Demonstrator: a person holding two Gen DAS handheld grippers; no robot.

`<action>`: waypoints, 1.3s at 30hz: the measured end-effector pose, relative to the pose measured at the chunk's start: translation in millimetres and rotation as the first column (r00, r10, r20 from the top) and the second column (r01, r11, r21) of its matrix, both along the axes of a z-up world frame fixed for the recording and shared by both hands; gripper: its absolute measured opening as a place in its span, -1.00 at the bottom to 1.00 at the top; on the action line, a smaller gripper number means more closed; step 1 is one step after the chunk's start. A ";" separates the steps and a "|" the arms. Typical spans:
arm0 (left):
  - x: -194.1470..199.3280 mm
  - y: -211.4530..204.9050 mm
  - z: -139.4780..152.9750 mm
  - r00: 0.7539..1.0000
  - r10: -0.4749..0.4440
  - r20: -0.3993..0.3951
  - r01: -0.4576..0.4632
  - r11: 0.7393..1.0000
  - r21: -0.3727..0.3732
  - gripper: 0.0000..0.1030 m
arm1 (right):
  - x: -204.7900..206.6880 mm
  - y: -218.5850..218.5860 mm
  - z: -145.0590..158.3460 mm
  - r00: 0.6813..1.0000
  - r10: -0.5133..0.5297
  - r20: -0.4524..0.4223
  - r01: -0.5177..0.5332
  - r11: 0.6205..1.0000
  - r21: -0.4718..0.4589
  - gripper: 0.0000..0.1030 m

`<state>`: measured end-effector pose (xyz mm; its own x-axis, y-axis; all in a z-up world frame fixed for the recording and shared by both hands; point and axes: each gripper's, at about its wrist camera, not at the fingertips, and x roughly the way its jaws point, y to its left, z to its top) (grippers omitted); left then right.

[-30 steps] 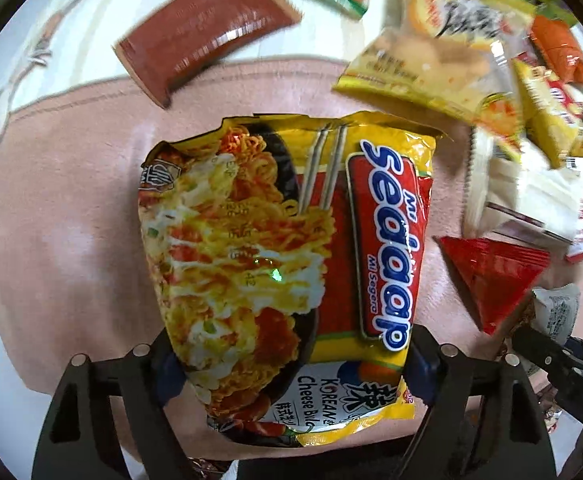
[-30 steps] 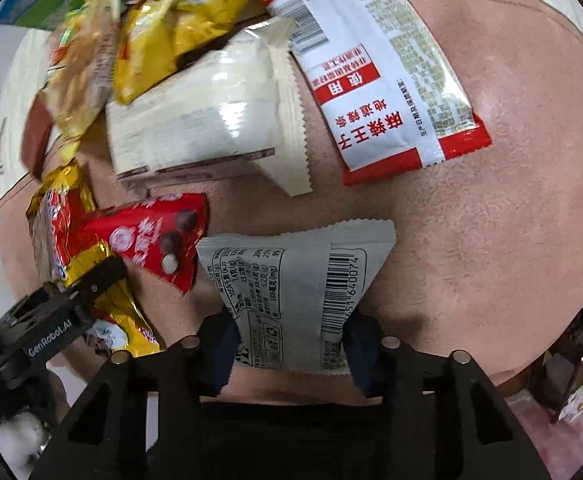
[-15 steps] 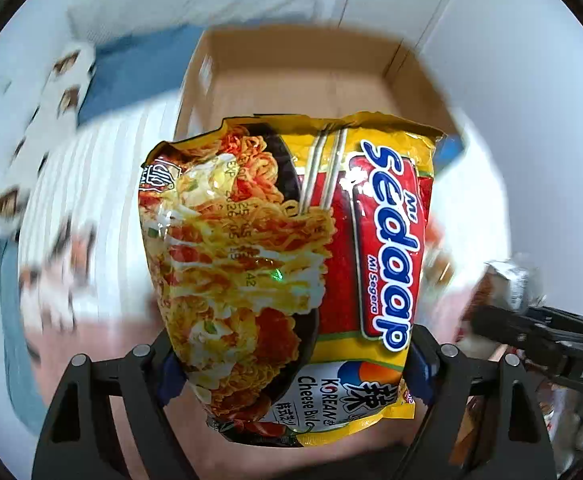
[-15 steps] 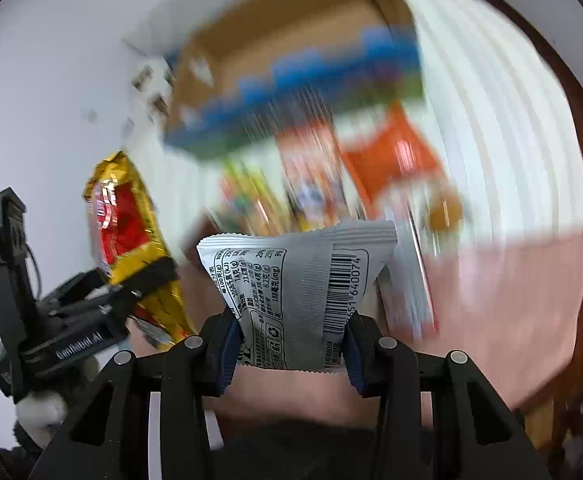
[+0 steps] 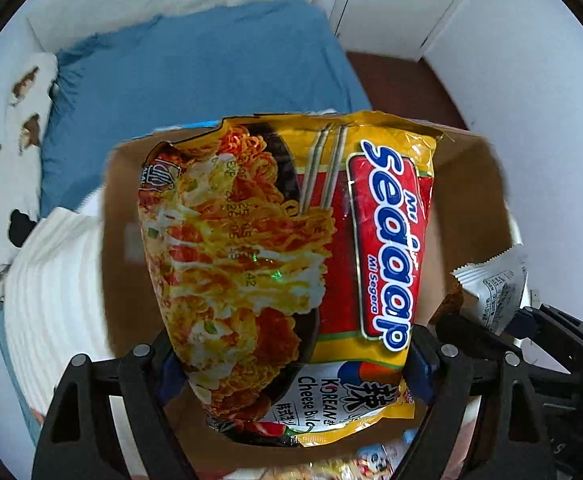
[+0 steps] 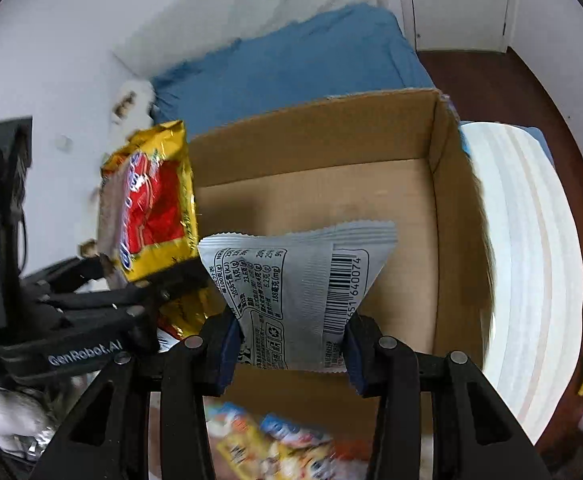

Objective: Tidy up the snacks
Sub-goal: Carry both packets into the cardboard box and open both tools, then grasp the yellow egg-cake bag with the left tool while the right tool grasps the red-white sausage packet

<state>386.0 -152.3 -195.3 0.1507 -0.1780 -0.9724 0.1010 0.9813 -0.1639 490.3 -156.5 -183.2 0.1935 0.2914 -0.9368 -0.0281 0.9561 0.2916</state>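
**Both grippers hold packets over the cardboard box**

The left gripper (image 5: 289, 364) pinches a yellow-and-red noodle packet (image 5: 287, 256) by its lower end, a pad pressed to each side; the packet stands upright and fills the middle of the left wrist view. Behind it is the open cardboard box (image 6: 315, 200), brown walls showing at 9 and 3 o'clock of the packet.

The right gripper (image 6: 289, 350) is clamped on a grey snack pouch (image 6: 303, 284), barcode side facing the camera, held above the box's bare floor. From the right wrist view the noodle packet sits at 10 o'clock of the pouch, just beside it; whether the two touch is hard to say.

Blurred snack packets (image 6: 275, 444) lie at 6 o'clock, near the box's front wall. A blue bedsheet (image 6: 291, 68) spreads behind the box at 12 o'clock.
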 end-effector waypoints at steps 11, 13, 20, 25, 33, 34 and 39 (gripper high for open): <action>32.3 14.9 -89.1 0.979 0.020 -0.204 -0.020 1.000 0.001 0.64 | 55.5 -1.0 -77.6 0.989 0.077 -0.125 -0.089 0.991 -0.101 -0.08; 25.9 21.4 -97.3 0.978 0.019 -0.206 -0.018 1.000 0.008 0.65 | 65.4 0.3 -83.0 0.984 0.079 -0.160 -0.096 0.991 -0.098 0.04; -3.6 44.2 -94.6 0.984 0.034 -0.176 -0.035 0.999 0.000 0.77 | 68.4 -8.7 -88.9 0.981 0.096 -0.169 -0.114 0.988 -0.104 0.70; -8.3 51.5 -77.3 0.986 0.051 -0.157 -0.051 0.999 0.004 0.78 | 61.5 -12.2 -82.6 0.984 0.090 -0.155 -0.108 0.988 -0.113 0.77; -63.1 63.9 -14.2 0.995 0.100 -0.025 -0.100 0.995 0.002 0.78 | 16.1 -0.6 -33.1 0.993 0.077 -0.091 -0.093 0.980 -0.178 0.83; -77.0 66.7 -5.1 0.994 0.109 0.002 -0.109 0.994 0.014 0.78 | 12.5 -2.1 -27.9 0.995 0.067 -0.078 -0.080 0.981 -0.177 0.83; -119.5 78.9 35.7 0.985 0.131 0.114 -0.136 0.990 0.038 0.78 | -29.6 -1.2 -3.9 0.999 0.035 0.011 -0.032 0.977 -0.210 0.90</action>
<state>266.5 -73.4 -159.6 0.2772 -0.1052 -0.9550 -0.0167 0.9933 -0.1142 460.7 -157.7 -187.1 0.2011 0.0957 -0.9749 -0.0641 0.9944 0.0844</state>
